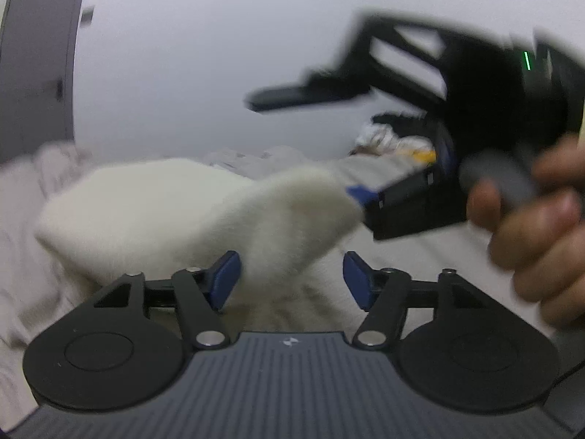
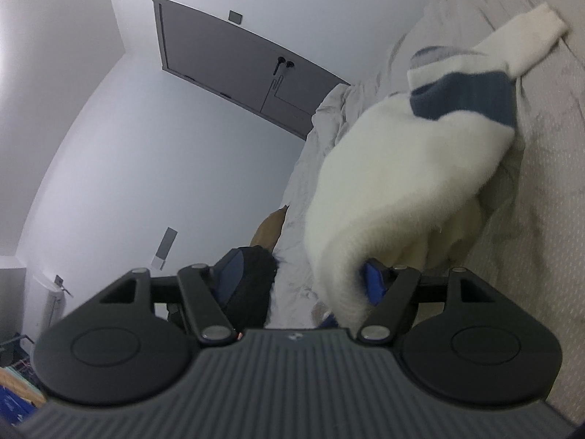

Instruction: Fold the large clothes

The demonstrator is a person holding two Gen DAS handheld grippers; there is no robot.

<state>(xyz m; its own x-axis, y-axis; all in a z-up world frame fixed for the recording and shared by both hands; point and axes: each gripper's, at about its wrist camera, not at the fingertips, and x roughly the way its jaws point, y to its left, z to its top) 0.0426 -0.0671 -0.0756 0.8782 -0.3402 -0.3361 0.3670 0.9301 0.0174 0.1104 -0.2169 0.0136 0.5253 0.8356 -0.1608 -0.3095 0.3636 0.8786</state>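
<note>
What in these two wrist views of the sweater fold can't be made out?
- Right gripper, left wrist view: motion blur; whether its pads touch the white sweater is unclear.
- Sweater, right wrist view: its near edge drapes over one blue pad; contact unclear.
- Items at the bed's far end, left wrist view: too blurred to name.
- Sweater's full outline: cut off by folds.

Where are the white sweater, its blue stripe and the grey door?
Sweater (image 2: 395,168): right wrist view, on its fluffy white body.
Stripe (image 2: 468,98): right wrist view, mid-band.
Door (image 2: 234,58): right wrist view, on its flat panel.
</note>
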